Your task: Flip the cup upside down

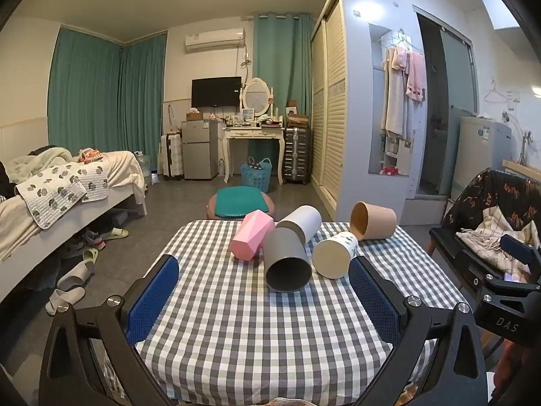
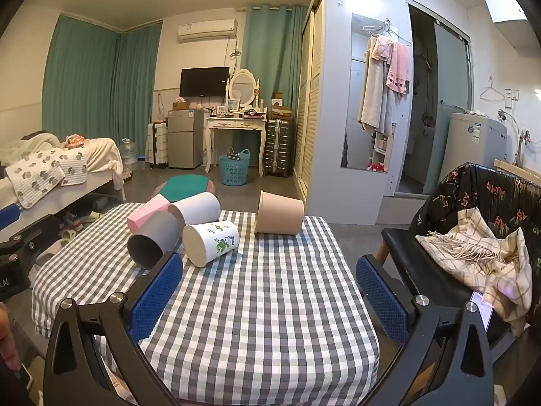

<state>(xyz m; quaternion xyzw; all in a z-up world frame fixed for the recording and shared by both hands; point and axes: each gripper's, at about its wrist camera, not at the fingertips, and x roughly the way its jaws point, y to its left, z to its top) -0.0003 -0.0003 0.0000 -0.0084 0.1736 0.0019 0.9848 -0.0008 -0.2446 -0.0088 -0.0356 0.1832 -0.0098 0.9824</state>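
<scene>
1. Looking along the left gripper (image 1: 263, 291), the left wrist view faces the checked table (image 1: 236, 331) head-on. Five cups lie on their sides at its far half: a pink faceted cup (image 1: 252, 238), a grey cup (image 1: 286, 261) with its mouth toward the camera, a white cup (image 1: 302, 222) behind it, a leaf-printed cup (image 1: 334, 253) and a tan cup (image 1: 373, 220). The fingers are spread wide above the cloth, holding nothing and touching no cup. Only this view shows the tan cup's open mouth and the right gripper's black body at the right edge.

2. From the right wrist view, the right gripper (image 2: 268, 291) is likewise wide open and empty over the table (image 2: 263, 304). Its left pad (image 2: 156, 291) overlaps the grey cup (image 2: 154, 238) in the picture; contact cannot be told. The leaf-printed cup (image 2: 211, 242) shows its green pattern plainly here, the tan cup (image 2: 280, 213) its flat bottom, the pink cup (image 2: 148, 215) and white cup (image 2: 196, 209) behind. A chair (image 2: 449, 237) with a fringed blanket stands just beside the table.
</scene>
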